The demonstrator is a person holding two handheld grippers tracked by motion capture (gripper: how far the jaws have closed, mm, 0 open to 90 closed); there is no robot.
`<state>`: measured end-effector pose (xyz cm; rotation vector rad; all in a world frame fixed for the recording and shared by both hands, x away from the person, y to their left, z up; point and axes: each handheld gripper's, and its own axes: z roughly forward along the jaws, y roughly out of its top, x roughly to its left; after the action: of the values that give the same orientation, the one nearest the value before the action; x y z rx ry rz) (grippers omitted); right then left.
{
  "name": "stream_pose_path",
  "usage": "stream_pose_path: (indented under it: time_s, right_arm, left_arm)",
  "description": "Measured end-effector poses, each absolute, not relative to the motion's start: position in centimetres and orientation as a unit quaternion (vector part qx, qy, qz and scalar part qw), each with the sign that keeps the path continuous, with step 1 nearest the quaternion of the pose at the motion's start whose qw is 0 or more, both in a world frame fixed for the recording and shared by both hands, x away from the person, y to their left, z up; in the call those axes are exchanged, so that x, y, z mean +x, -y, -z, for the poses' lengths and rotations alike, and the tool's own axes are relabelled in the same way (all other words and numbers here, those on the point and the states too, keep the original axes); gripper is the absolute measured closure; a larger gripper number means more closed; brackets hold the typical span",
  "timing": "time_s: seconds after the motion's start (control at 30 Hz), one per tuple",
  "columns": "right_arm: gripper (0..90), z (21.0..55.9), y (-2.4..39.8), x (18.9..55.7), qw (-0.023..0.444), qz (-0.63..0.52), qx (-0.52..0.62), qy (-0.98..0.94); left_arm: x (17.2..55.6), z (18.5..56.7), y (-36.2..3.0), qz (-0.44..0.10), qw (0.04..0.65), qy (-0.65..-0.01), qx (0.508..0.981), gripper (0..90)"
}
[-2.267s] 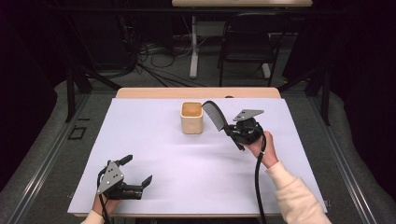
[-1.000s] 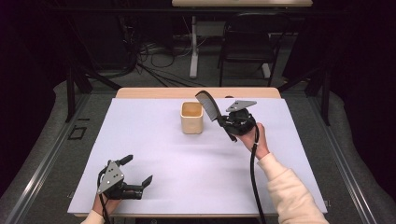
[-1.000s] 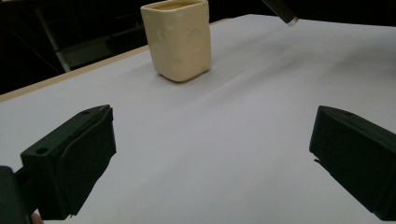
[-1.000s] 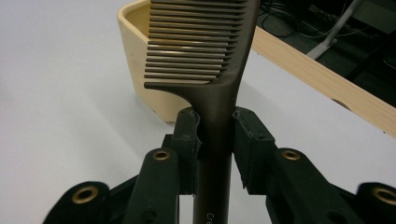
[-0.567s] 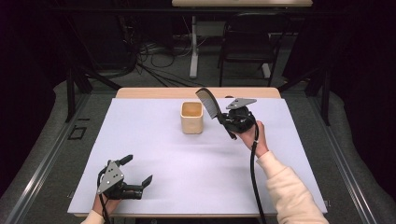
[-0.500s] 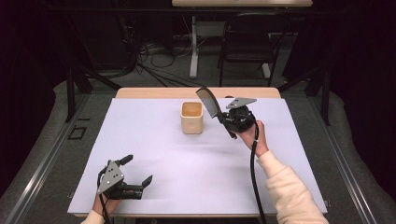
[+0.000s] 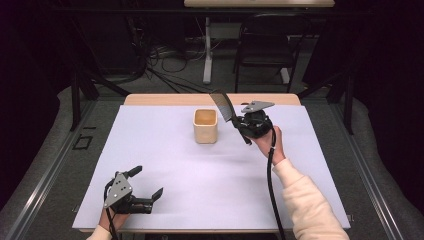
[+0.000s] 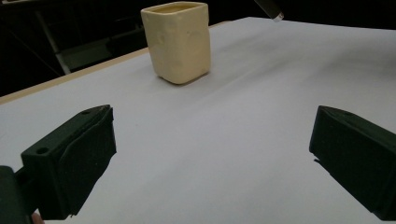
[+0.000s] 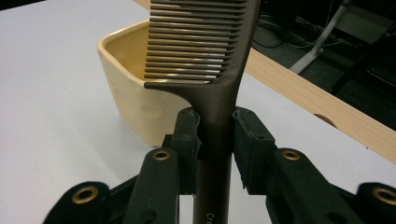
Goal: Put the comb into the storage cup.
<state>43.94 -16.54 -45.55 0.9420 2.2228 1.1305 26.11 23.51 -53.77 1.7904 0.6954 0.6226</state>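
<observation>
Nearest the person, close to the near left corner of the surface (image 7: 165, 150), the left claw (image 7: 150, 184) lies low in the hand with its jaws spread wide and nothing between them. It looks parked there so that it stays clear of the work at the far side. Its own camera looks across bare white cover toward the cream cup (image 8: 177, 41), well apart from it, which suggests this hand has no share in the step now in hand.

Farther off, the right claw (image 9: 216, 135) is raised above the surface toward the far edge, right of the middle. It is clenched on the handle of a dark comb (image 9: 212, 60), the pads pressing the shaft from both sides just below the toothed part. The grip sits at that point, I judge, so that the long toothed end stands free ahead of the jaws and can be steered.

In the high view the comb (image 7: 223, 105) slants up and to the left from the right claw (image 7: 239, 125), its tip near the cup (image 7: 205, 126) but not yet inside. The cup stands upright near the middle of the far edge, mouth open. The tilt and height seem chosen to bring the comb over the rim, probably to lower it in.
</observation>
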Motion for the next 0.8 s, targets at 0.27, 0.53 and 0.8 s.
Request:
stream_pose_path:
  time_s: [0.27,0.53,0.8]
  right_arm:
    - [71.7,45.6,16.6,44.6,0.243,-0.413,0.348,-0.806]
    - [71.7,45.0,16.2,45.1,0.246,-0.42,0.349,-0.801]
    - [71.7,44.5,15.8,45.4,0.249,-0.424,0.345,-0.799]
  left_arm:
    - [26.1,53.8,-23.5,-0.261,0.534,-0.291,0.75,0.5]
    - [26.1,53.8,-23.5,-0.261,0.533,-0.292,0.75,0.5]
    - [26.1,53.8,-23.5,-0.261,0.533,-0.292,0.75,0.4]
